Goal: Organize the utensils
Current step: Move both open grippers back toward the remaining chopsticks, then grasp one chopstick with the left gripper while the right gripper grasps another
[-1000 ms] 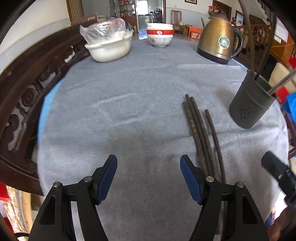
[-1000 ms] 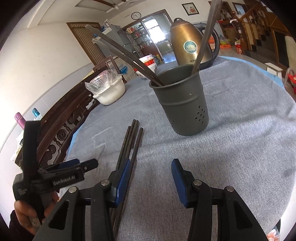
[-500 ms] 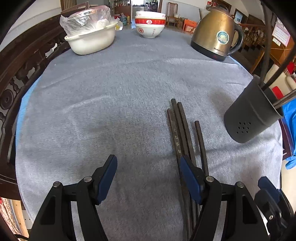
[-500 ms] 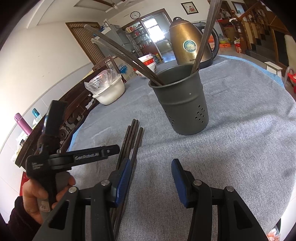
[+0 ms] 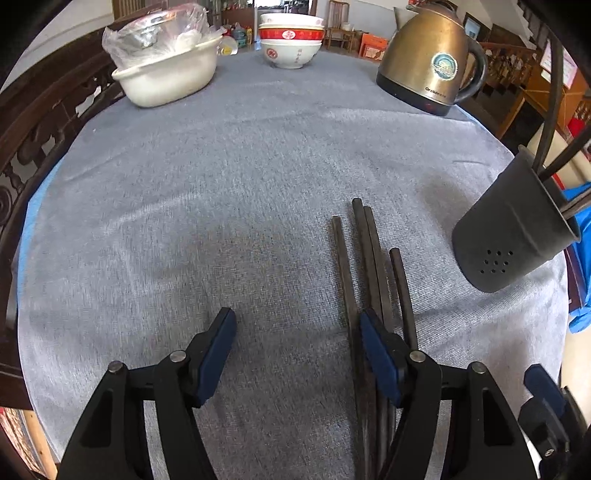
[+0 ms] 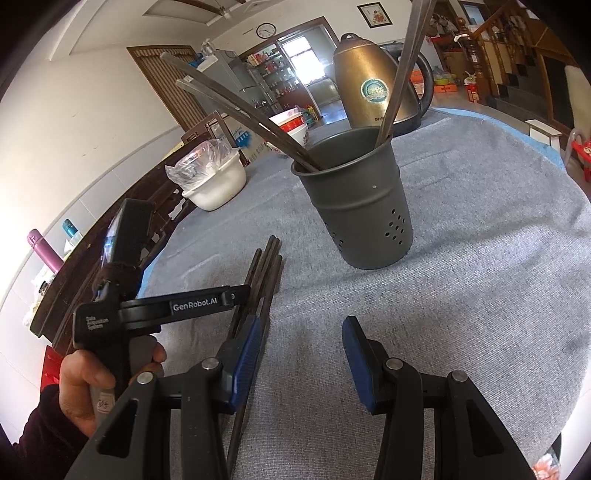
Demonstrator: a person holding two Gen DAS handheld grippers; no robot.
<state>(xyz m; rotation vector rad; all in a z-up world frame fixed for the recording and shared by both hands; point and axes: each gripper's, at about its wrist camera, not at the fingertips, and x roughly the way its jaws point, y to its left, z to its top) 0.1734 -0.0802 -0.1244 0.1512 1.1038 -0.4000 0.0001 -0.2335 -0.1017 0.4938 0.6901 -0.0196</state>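
Closing on nothing, the left claw point(image 5: 297, 345) nears chopsticks point(image 5: 365, 258); only the right view shows the hand point(image 6: 92, 380) and the spread, empty right claw point(image 6: 301, 350).

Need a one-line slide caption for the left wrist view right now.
Left gripper, jaws closing on nothing, over four dark chopsticks on grey cloth beside the dark perforated holder.

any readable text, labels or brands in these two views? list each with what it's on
"GenRobot.AI": on the left gripper's arm, right wrist view.
"Data Acquisition System": on that gripper's body, small but legible.
Brand under the round badge on the kettle: begins "G", the rest too blurred to read.
Red characters on the stacked bowls: too small to read.
Wall clock: numerals too small.
Printing on the cardboard box behind the table: blurred.
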